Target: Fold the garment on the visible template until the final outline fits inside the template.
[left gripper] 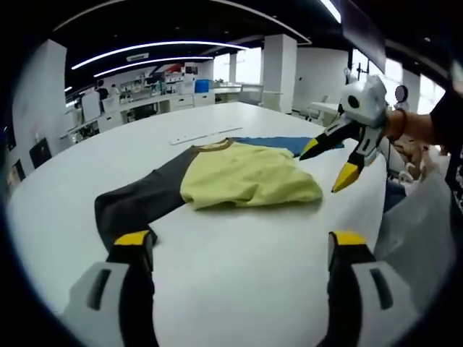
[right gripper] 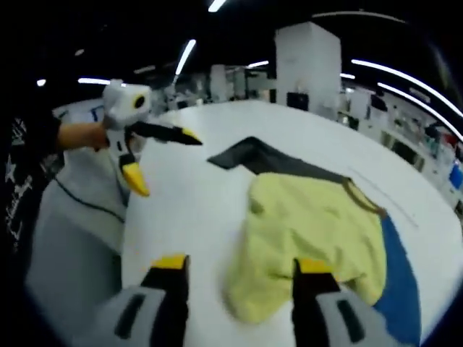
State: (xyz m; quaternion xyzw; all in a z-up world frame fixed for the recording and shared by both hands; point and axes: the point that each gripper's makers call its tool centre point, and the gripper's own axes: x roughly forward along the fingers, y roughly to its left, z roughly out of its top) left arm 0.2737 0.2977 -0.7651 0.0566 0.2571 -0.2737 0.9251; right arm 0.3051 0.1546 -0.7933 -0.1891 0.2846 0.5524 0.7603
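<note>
The yellow garment (left gripper: 246,177) lies partly folded on the white table (left gripper: 239,282), covering most of the blue template (left gripper: 278,143), but its dark sleeve (left gripper: 137,199) sticks out far, so folding is not finished. The left gripper (left gripper: 242,249) and the right gripper (right gripper: 239,271) both have jaws apart, holding nothing.

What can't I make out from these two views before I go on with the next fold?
- Blue template: in both views the yellow garment covers most of it, so its full outline cannot be traced.
- Dark sleeve: in the left gripper view its end runs behind the left gripper.
- Garment's near hem: in the right gripper view, blurred and partly behind the right gripper.
</note>
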